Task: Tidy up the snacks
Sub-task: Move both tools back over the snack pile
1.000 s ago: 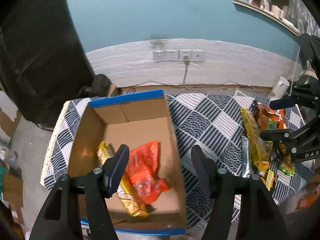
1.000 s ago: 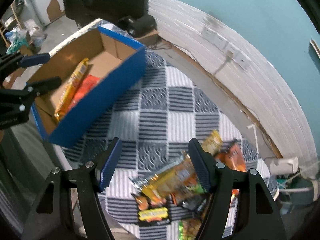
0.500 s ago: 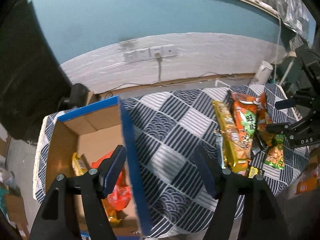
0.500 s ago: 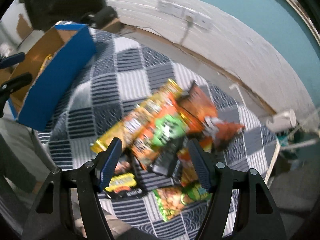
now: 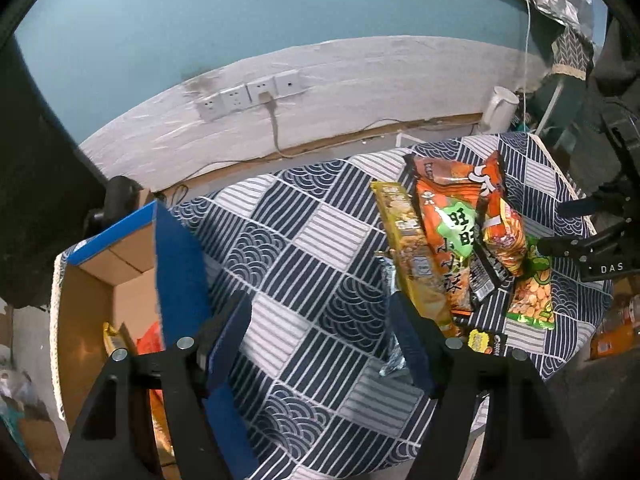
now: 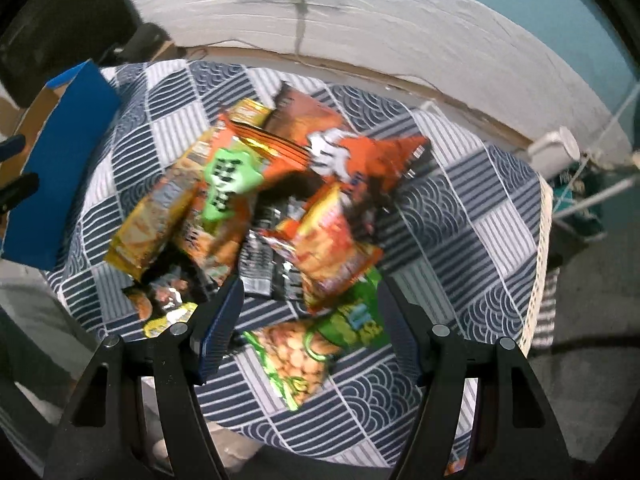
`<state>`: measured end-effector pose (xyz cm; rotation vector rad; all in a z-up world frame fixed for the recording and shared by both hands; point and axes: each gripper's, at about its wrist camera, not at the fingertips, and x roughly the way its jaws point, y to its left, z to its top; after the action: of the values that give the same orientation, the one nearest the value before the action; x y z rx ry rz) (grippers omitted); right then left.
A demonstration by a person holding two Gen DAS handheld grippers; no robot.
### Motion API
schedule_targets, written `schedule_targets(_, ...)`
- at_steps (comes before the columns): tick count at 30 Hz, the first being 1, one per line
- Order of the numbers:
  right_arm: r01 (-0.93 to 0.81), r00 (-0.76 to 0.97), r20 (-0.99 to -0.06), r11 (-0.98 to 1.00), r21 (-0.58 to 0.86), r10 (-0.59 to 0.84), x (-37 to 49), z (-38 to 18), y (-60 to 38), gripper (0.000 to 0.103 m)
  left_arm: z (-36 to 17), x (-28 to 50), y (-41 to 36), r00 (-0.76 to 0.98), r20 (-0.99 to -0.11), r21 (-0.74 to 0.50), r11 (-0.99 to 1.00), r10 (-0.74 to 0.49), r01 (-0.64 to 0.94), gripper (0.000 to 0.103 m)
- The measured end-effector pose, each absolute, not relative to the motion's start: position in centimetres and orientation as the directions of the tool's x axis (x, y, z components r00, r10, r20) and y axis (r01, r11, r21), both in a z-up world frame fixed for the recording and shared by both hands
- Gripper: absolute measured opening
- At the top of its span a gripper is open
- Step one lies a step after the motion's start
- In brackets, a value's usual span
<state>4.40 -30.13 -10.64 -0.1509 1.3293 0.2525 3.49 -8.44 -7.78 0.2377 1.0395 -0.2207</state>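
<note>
snacks [image 6: 256, 216] are heaped in a loose pile on the checked tablecloth [image 6: 472, 216], straight ahead of my right claw [image 6: 310, 324] and off to the right of my left claw [image 5: 320, 336]. both claws are spread wide with nothing between the fingers.

closest to my right claw is the green peanut bag [image 6: 316, 352], sitting just past the fingertips with its near end free of the pile. behind it an orange-red packet [image 6: 332, 248] lies tilted on top of some dark wrappers, then the big orange bag with the green label [image 5: 448, 240] and a long yellow pack [image 5: 412, 256] along the left edge of the heap. the right view is blurry so i can't tell exactly who overlaps who in the middle.

the cardboard box [image 5: 176, 248] with blue sides is down to the left of my left claw, and i can see a yellow pack and something orange already inside.

handling guess: these are all light, puffy foil bags, crinkly and slick, and the contents will crush if squeezed hard. i'd go for the green bag first and pinch it by a flat sealed edge or corner rather than the fat middle, where the film would probably just slide out of the pads. gentle squeeze, lift slow so the neighbours don't drag along.
</note>
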Motion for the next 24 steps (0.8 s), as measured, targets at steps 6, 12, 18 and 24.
schedule_targets(6, -0.163, 0.192, -0.977, 0.985, 0.063, 0.095, 4.0, -12.2, -32.8, 0.072, -9.2, 4.5, -10.8, 0.449, -0.889, 0.067, 0.948, -0.085, 0.312, 0.074)
schedule_targets(12, -0.07, 0.155, -0.981, 0.992, 0.105, 0.115, 3.4, -14.4, -34.5, 0.072, -10.7, 5.7, -13.6, 0.409, -0.907, 0.053, 0.939, -0.097, 0.34, 0.075)
schedule_targets(18, -0.007, 0.127, -0.985, 0.993, 0.119, 0.119, 3.7, -16.4, -35.2, 0.072, -13.0, 6.6, -16.0, 0.368, -0.927, 0.075, 0.926, -0.072, 0.369, 0.075)
schedule_targets(24, 0.01, 0.073, -0.988, 0.99, 0.14, 0.138, 4.1, -18.4, -35.1, 0.072, -14.9, 7.0, -17.3, 0.335, -0.941, 0.101, 0.907, -0.046, 0.409, 0.076)
